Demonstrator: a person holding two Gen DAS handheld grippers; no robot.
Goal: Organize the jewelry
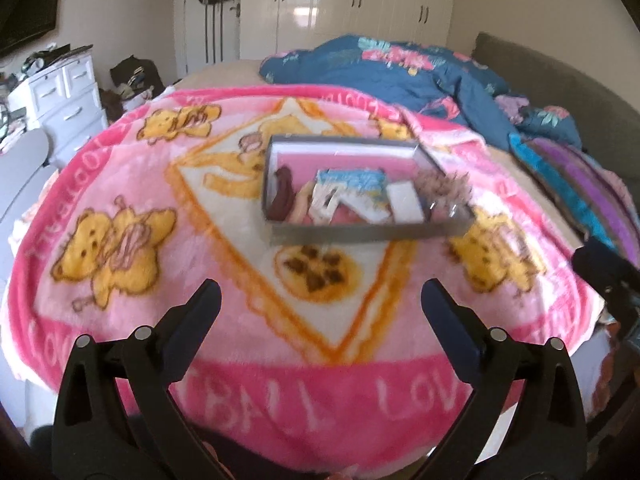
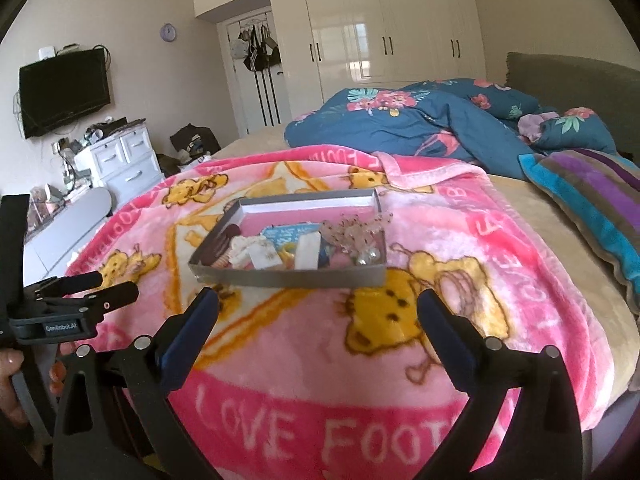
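Observation:
A shallow grey box [image 1: 360, 234] [image 2: 288, 278] lies on a pink bear-print blanket [image 1: 120, 184] [image 2: 460, 240] on the bed. It holds jumbled jewelry: dark brown bangles [image 2: 222, 246] at the left, white cards [image 2: 308, 252], a blue card [image 2: 280, 236] and a spiky clear-bead piece with pearls [image 2: 352, 236] at the right. My left gripper [image 1: 320, 300] is open and empty, well short of the box. My right gripper [image 2: 318, 306] is open and empty, just short of the box's near wall. The left gripper also shows at the left edge of the right wrist view [image 2: 80, 288].
A blue floral duvet [image 2: 420, 124] lies bunched behind the blanket, a striped pillow [image 2: 592, 200] at the right. White drawers [image 2: 124, 160], a wall TV [image 2: 64, 92] and clutter stand left of the bed. White wardrobes [image 2: 380, 32] line the back wall.

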